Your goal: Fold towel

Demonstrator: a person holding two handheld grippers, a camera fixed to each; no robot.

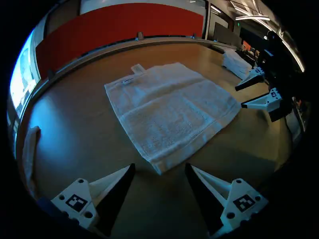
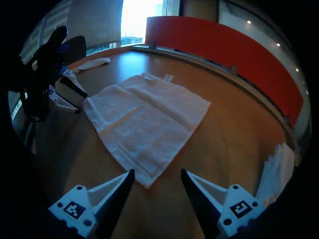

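A white towel (image 1: 171, 109) lies flat on the wooden table (image 1: 79, 131), roughly square, with a small label at its far edge. In the left gripper view my left gripper (image 1: 159, 167) is open, fingertips just short of the towel's nearest corner. My right gripper (image 1: 241, 95) appears open at the towel's right side. In the right gripper view the same towel (image 2: 145, 119) spreads ahead, and my right gripper (image 2: 157, 173) stands open just before its near corner. The left gripper (image 2: 79, 102), open, sits at the towel's left corner, held by a dark-sleeved hand.
A folded white cloth (image 1: 237, 63) rests at the table's far right, seen also as white cloth (image 2: 277, 171). Another cloth (image 1: 30, 151) drapes over the left edge, also seen as a cloth (image 2: 93, 63) farther off. A red panel (image 1: 119, 28) backs the table.
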